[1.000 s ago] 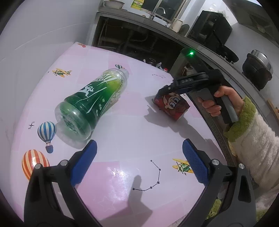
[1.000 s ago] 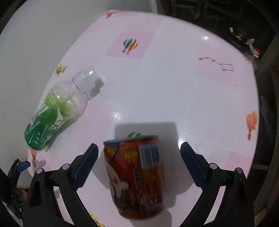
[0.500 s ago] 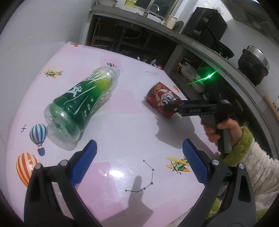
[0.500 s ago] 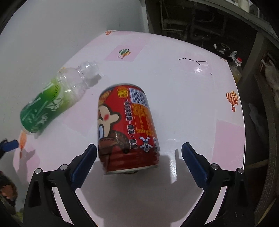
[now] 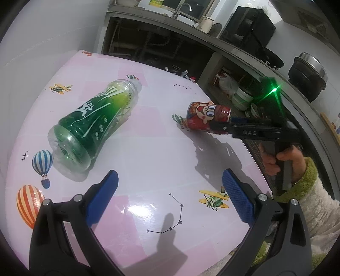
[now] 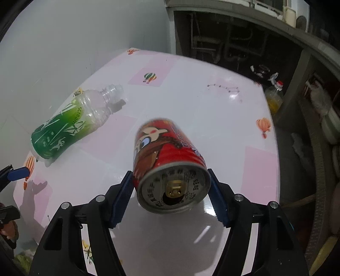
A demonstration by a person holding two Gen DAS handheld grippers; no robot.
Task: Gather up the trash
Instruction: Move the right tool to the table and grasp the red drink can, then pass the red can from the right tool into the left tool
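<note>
A red cartoon can is clamped between the blue pads of my right gripper, its opened top facing the camera, lifted off the table. In the left wrist view the same can hangs in the right gripper above the table's right side. A green plastic bottle lies on its side, capless, on the pink and white table; it also shows in the right wrist view. My left gripper is open and empty, near the front edge, right of the bottle's base.
The table's right edge drops to a dark floor. A dark counter with a sink runs behind. Stacked bowls and a plastic bag sit under the counter. An oil bottle stands beyond the far table corner.
My right gripper closed on the red can, tipped it over and lifted it off the table. The left gripper stayed open and drew back slightly.
</note>
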